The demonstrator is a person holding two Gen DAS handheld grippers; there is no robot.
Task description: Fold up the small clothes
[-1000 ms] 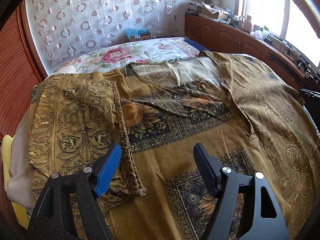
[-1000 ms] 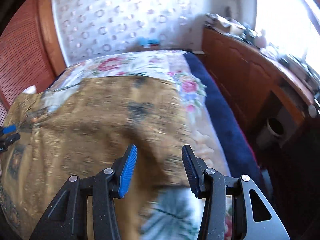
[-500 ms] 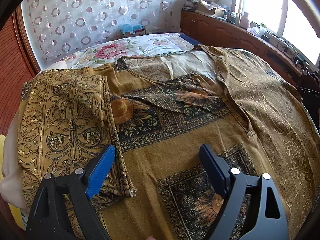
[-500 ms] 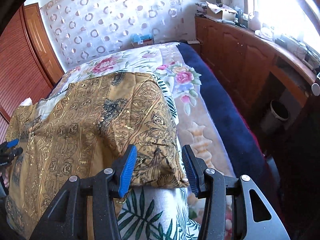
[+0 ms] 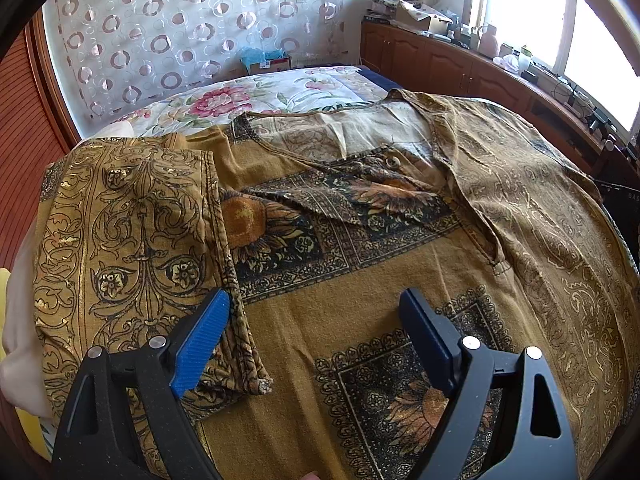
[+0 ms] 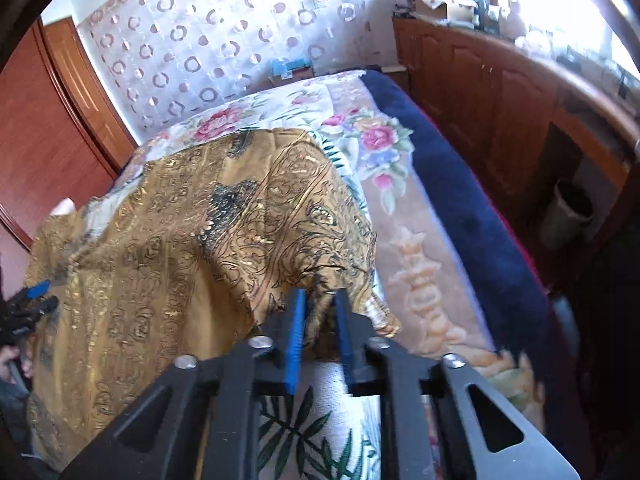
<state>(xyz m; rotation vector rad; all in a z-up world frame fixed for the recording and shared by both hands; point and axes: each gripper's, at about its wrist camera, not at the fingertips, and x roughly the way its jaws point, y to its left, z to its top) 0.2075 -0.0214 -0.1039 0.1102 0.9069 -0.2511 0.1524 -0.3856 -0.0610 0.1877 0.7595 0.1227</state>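
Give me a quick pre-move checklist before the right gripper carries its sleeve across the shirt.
1. Right gripper grip: ok. Its jaws have just been closing and now pinch the edge of the right sleeve.
2. Left gripper free: ok. Jaws wide open above the shirt front, nothing between them.
3. Left sleeve already folded: ok. It lies flat over the shirt body.
4. Landing area clear: ok. The shirt's middle is bare of other things.
5. How many layers the right pads hold: cannot tell; the fabric bunches between them.
6. Shirt fully on the floral bedspread: cannot tell; its near hem is out of view.
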